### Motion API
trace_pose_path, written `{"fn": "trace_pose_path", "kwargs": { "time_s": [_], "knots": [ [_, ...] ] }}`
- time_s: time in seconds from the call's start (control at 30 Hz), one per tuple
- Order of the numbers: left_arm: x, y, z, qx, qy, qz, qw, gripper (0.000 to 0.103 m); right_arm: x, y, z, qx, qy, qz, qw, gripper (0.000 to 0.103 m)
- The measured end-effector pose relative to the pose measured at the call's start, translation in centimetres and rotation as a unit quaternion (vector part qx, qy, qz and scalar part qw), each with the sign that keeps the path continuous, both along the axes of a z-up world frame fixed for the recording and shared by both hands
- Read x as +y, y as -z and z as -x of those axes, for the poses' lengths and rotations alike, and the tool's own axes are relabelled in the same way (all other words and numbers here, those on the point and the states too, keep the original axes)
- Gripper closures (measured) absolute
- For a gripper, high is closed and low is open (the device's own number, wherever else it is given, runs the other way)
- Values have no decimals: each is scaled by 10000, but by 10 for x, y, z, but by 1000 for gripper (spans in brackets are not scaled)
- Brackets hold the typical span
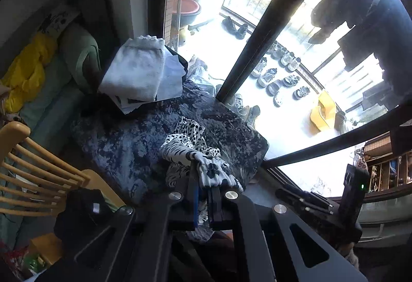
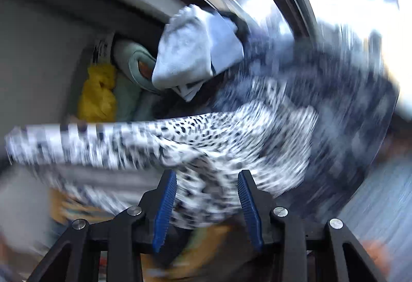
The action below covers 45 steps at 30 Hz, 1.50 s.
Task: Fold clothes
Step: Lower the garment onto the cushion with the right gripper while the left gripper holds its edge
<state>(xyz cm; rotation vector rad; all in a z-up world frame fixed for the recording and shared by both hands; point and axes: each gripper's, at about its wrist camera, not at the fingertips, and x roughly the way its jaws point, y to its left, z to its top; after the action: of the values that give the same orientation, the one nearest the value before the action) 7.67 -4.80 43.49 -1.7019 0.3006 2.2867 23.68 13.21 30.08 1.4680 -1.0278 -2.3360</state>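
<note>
A plush, mottled blue-grey cushion (image 1: 144, 132) carries a neat stack of folded grey clothes (image 1: 136, 71) at its far end. The thin spotted-and-striped garment (image 1: 185, 143) lies crumpled nearer, trailing straight ahead from the left claw (image 1: 203, 186), which pinches its edge. The right claw (image 2: 207, 179), spread wide, straddles blurred cloth, long axis running leftward.

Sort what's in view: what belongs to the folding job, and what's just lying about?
In the job:
- black-and-white patterned garment, clamped in the left gripper
- right gripper, open, garment between its fingers
- blue mottled cushion it lies on
- folded pale clothes stack

Lying about:
- yellow cloth
- wooden chair
- shoes
- yellow bin
</note>
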Motion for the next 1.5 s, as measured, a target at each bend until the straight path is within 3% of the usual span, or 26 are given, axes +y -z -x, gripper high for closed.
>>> {"fn": "trace_pose_path", "kwargs": {
  "time_s": [0.07,0.2,0.37,0.7,0.87,1.2,1.23,1.27,1.4,1.5],
  "knots": [
    [4,0,0,-5,30,1,10000,99,-21,-6,-2,248,-357,-311,9986,67],
    [8,0,-1,-58,51,-86,9999,99,-55,1,12,418,-804,-310,9954,68],
    [11,-4,-6,-72,-7,-339,9994,99,-78,21,30,242,-1058,-465,9930,68],
    [23,-8,-21,-154,181,-559,9982,99,-93,27,52,-222,-987,-1216,9874,68],
    [22,-12,-23,-150,163,-648,9977,99,-96,39,60,-585,-792,-1443,9846,82],
    [9,-8,-29,-266,96,-632,9976,99,-103,56,65,-695,-877,-1775,9777,80],
    [7,-9,-29,-258,76,-628,9977,99,-104,57,65,-694,-855,-1783,9778,83],
    [5,-9,-29,-248,54,-620,9978,99,-105,59,64,-690,-813,-1826,9774,96],
    [-12,-8,-21,-154,-122,-215,9996,99,-82,57,53,-821,-441,-1695,9811,99],
    [-37,-7,-4,-309,-383,15,9988,99,-49,37,48,-845,-116,-1543,9843,99]
  ]
}}
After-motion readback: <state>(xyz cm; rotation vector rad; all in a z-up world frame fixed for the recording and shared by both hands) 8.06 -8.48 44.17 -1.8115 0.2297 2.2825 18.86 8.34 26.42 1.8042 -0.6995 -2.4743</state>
